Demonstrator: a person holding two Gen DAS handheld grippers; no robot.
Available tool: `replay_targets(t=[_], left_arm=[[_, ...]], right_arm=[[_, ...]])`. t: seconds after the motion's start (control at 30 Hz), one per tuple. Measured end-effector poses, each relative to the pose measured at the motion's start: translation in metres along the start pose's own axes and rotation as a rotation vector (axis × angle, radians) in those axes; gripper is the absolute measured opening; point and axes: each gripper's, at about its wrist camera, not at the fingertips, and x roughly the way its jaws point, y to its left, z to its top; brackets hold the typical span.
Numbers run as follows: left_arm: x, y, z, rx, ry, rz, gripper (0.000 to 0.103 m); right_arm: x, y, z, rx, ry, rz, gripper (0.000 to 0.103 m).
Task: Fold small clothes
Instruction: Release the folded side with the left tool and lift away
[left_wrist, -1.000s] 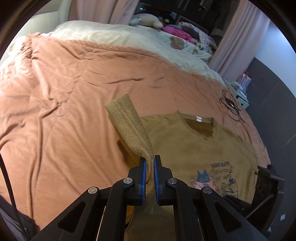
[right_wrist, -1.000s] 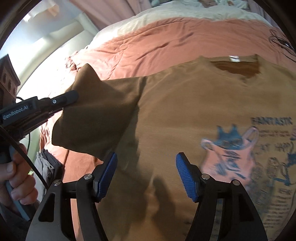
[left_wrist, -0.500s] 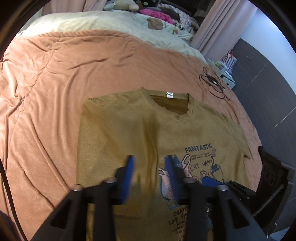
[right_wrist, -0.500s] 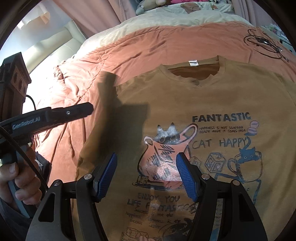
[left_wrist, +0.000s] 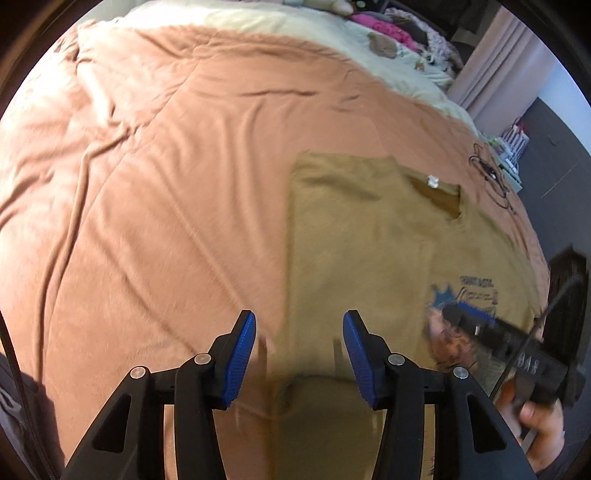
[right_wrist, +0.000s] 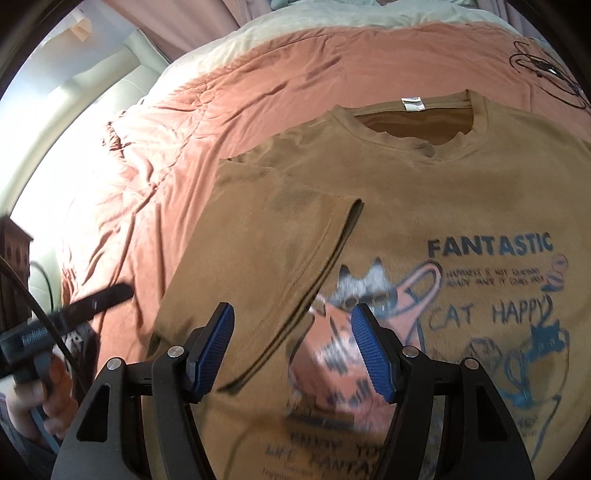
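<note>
Left gripper (left_wrist: 299, 343) spread, empty, over near left edge of brown T-shirt (right_wrist: 424, 206); right gripper (right_wrist: 291, 349) closing, nothing pinched. Flat on bed's orange blanket (left_wrist: 166, 184), left sleeve (right_wrist: 266, 266) folded inward.

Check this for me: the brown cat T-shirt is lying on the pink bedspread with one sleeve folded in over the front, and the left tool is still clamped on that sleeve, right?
Not quite. The left tool is open and empty, as the left wrist view shows. The rest holds: the brown T-shirt lies on the pink bedspread with its sleeve folded over the front.
</note>
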Motion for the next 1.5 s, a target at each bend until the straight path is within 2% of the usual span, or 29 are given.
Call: replay_targets(t=[0.17, 0.23, 0.3, 0.37, 0.47, 0.57, 0.8, 0.83, 0.9, 0.93, 0.97, 1.07, 1.17, 1.23, 1.3, 1.33, 1.37, 1.4, 1.5], left_arm=[[0.016, 0.007, -0.013, -0.002, 0.034, 0.009, 0.049], [0.023, 0.008, -0.016, -0.005, 0.051, 0.012, 0.044], [0.029, 0.009, -0.02, -0.001, 0.07, 0.035, 0.039], [0.034, 0.012, -0.024, -0.004, 0.079, 0.038, 0.038], [0.032, 0.014, -0.029, -0.009, 0.071, 0.033, 0.038], [0.027, 0.015, -0.032, -0.013, 0.072, 0.032, 0.038], [0.0, 0.012, -0.045, -0.039, 0.035, 0.062, 0.038], [-0.007, 0.012, -0.049, -0.045, 0.026, 0.064, 0.038], [-0.019, 0.011, -0.055, -0.053, 0.011, 0.068, 0.038], [-0.027, 0.009, -0.06, -0.059, 0.001, 0.067, 0.038], [-0.033, 0.008, -0.063, -0.064, -0.007, 0.064, 0.039], [-0.049, 0.003, -0.074, -0.079, -0.024, 0.049, 0.041], [-0.067, -0.004, -0.087, -0.073, -0.047, 0.037, 0.056], [-0.08, -0.01, -0.094, -0.064, -0.067, 0.034, 0.075], [-0.094, -0.019, -0.101, -0.054, -0.096, 0.035, 0.089], [-0.102, -0.024, -0.106, -0.046, -0.116, 0.037, 0.095], [-0.108, -0.027, -0.109, -0.041, -0.129, 0.038, 0.098], [-0.113, -0.031, -0.112, -0.037, -0.141, 0.04, 0.102], [-0.125, -0.044, -0.119, -0.029, -0.155, 0.043, 0.102]], right_arm=[[0.023, -0.005, 0.016, 0.032, 0.01, -0.059, 0.043], [0.031, -0.003, 0.02, 0.037, 0.014, -0.074, 0.041], [0.039, -0.003, 0.025, 0.032, 0.018, -0.097, 0.035], [0.046, -0.003, 0.03, 0.026, 0.025, -0.119, 0.019], [0.053, -0.002, 0.037, 0.018, 0.024, -0.167, 0.007], [0.053, -0.003, 0.041, 0.014, 0.01, -0.244, 0.007], [0.022, 0.006, 0.026, 0.002, 0.001, -0.229, 0.009], [0.012, 0.009, 0.021, -0.008, -0.006, -0.22, 0.014], [-0.002, 0.015, 0.015, -0.024, -0.019, -0.205, 0.042], [-0.013, 0.019, 0.009, -0.037, -0.033, -0.199, 0.065], [-0.022, 0.021, 0.005, -0.046, -0.044, -0.199, 0.071], [-0.05, 0.028, -0.015, -0.075, -0.061, -0.188, 0.074], [-0.085, 0.027, -0.04, -0.088, -0.096, -0.212, 0.085], [-0.11, 0.025, -0.053, -0.078, -0.117, -0.223, 0.086], [-0.131, 0.026, -0.065, -0.066, -0.134, -0.23, 0.091], [-0.143, 0.025, -0.072, -0.059, -0.148, -0.232, 0.099], [-0.153, 0.026, -0.078, -0.055, -0.16, -0.234, 0.103], [-0.16, 0.026, -0.083, -0.054, -0.17, -0.234, 0.103], [-0.185, 0.024, -0.099, -0.035, -0.198, -0.235, 0.103]])
